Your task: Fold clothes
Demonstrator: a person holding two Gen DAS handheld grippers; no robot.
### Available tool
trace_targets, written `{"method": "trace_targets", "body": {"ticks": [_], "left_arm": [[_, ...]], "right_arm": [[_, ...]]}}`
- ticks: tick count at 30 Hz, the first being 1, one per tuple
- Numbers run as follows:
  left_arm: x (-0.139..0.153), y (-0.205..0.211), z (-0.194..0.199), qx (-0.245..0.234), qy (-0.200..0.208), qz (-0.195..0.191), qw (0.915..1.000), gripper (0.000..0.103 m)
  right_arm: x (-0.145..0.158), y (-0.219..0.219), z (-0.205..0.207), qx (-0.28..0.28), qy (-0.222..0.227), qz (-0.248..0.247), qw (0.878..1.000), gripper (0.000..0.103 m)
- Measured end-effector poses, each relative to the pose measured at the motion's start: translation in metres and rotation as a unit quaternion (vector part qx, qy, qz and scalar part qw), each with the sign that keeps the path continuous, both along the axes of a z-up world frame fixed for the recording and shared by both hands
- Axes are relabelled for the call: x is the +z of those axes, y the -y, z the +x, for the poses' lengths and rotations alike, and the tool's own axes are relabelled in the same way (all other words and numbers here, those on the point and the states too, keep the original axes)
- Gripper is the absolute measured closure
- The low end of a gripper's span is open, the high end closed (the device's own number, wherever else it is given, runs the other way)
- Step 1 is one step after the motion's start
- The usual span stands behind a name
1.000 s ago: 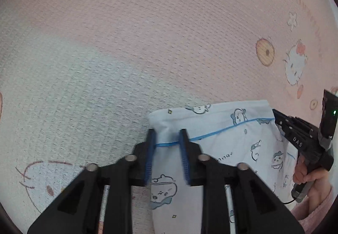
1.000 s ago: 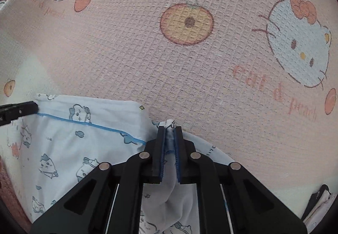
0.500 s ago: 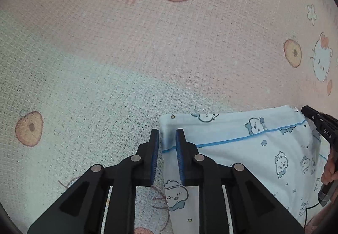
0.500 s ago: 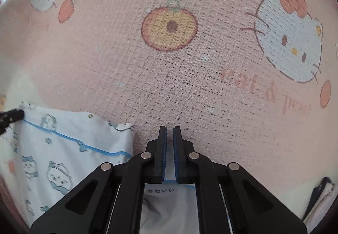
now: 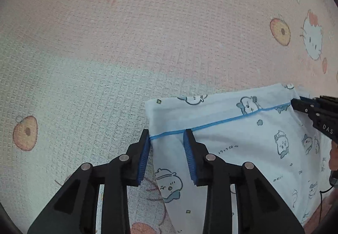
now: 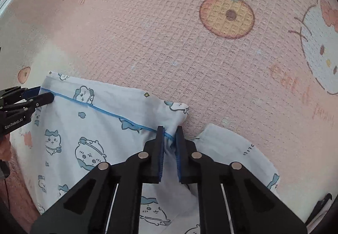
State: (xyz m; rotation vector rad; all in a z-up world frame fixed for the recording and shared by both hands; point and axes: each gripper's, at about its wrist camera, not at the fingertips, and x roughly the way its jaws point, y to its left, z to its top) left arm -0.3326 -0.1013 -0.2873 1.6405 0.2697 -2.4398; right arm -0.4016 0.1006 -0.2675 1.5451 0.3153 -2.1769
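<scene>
Left gripper (image 5: pixel 166 136) now wide | right gripper (image 6: pixel 170 134) narrow, pinching garment (image 6: pixel 101 128) again

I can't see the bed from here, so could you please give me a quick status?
Left tongs open over the garment edge. Right tongs pinching its other corner. Garment flat on the blanket. Nothing in the way.
</scene>
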Motion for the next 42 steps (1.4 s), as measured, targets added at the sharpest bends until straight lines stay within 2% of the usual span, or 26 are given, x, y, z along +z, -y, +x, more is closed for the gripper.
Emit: {"method": "trace_targets", "body": {"ticks": [2,3,6,8,10,11,13,15,16,17,19,20,23,24,27,29,30,32,34,39,42], "left_arm": [[-0.002,0.008,-0.017,0.018,-0.001,-0.029,0.9994,0.077],[-0.007,0.009,-0.019,0.02,0.01,-0.043,0.9988,0.076],[-0.012,0.004,-0.029,0.014,0.021,-0.074,0.9969,0.064],[-0.013,-0.002,-0.037,0.008,0.022,-0.092,0.9955,0.063],[-0.013,-0.006,-0.04,0.006,0.021,-0.112,0.9934,0.054],[-0.011,-0.007,-0.04,0.012,0.018,-0.113,0.9934,0.053],[-0.005,-0.011,-0.039,0.027,0.01,-0.086,0.9959,0.053],[0.005,-0.022,-0.033,-0.001,-0.005,-0.01,0.9999,0.053],[0.01,-0.029,-0.029,-0.017,-0.012,0.03,0.9993,0.053],[0.014,-0.044,-0.023,-0.05,-0.019,0.078,0.9956,0.053],[0.021,-0.087,-0.007,-0.112,-0.024,0.116,0.9866,0.053],[0.023,-0.116,0.003,-0.141,-0.02,0.106,0.9841,0.053],[0.024,-0.182,0.016,-0.213,-0.003,0.064,0.9749,0.053],[0.028,-0.177,0.03,-0.228,-0.005,0.057,0.972,0.053],[0.031,-0.189,0.031,-0.235,-0.018,0.057,0.9701,0.053],[0.034,-0.191,0.024,-0.225,-0.024,0.066,0.9719,0.053],[0.036,-0.192,0.021,-0.22,-0.027,0.07,0.9727,0.053],[0.039,-0.194,0.014,-0.209,-0.032,0.078,0.9743,0.053],[0.038,-0.197,0.007,-0.211,-0.034,0.073,0.9742,0.053],[0.016,-0.219,-0.023,-0.243,-0.028,0.053,0.9682,0.053],[0.018,-0.228,-0.029,-0.262,-0.057,0.057,0.9617,0.053]], "right_arm": [[0.007,-0.005,-0.002,-0.017,-0.014,-0.021,1.0,0.095],[0.009,-0.008,-0.004,-0.028,-0.019,-0.033,0.999,0.095],[-0.011,-0.011,-0.017,-0.048,-0.018,0.01,0.999,0.096],[-0.011,-0.011,-0.022,-0.055,-0.034,0.0,0.998,0.095],[-0.005,-0.014,-0.029,-0.077,-0.024,-0.012,0.997,0.094],[0.0,-0.016,-0.031,-0.092,-0.02,-0.022,0.995,0.093],[0.021,-0.023,-0.025,-0.118,-0.035,-0.035,0.992,0.09],[0.043,-0.027,0.003,-0.133,-0.029,-0.065,0.989,0.089],[0.055,-0.028,0.017,-0.141,-0.026,-0.08,0.986,0.088],[0.066,-0.03,0.031,-0.148,-0.023,-0.093,0.984,0.087],[0.076,-0.033,0.061,-0.142,-0.002,-0.082,0.986,0.087],[0.093,-0.044,0.085,-0.14,0.0,-0.06,0.988,0.087],[0.076,-0.087,0.144,-0.148,0.014,-0.002,0.989,0.087],[0.071,-0.104,0.158,-0.157,0.021,0.008,0.987,0.087],[0.062,-0.151,0.174,-0.22,0.043,-0.014,0.974,0.087],[0.059,-0.185,0.176,-0.271,0.041,-0.033,0.961,0.085],[0.057,-0.201,0.174,-0.294,0.037,-0.042,0.954,0.079],[0.056,-0.229,0.163,-0.333,0.032,-0.055,0.941,0.075],[0.047,-0.249,0.15,-0.361,0.027,-0.054,0.931,0.075],[0.034,-0.261,0.125,-0.357,0.017,-0.049,0.932,0.075],[0.038,-0.256,0.119,-0.34,-0.004,-0.037,0.94,0.073]]}}
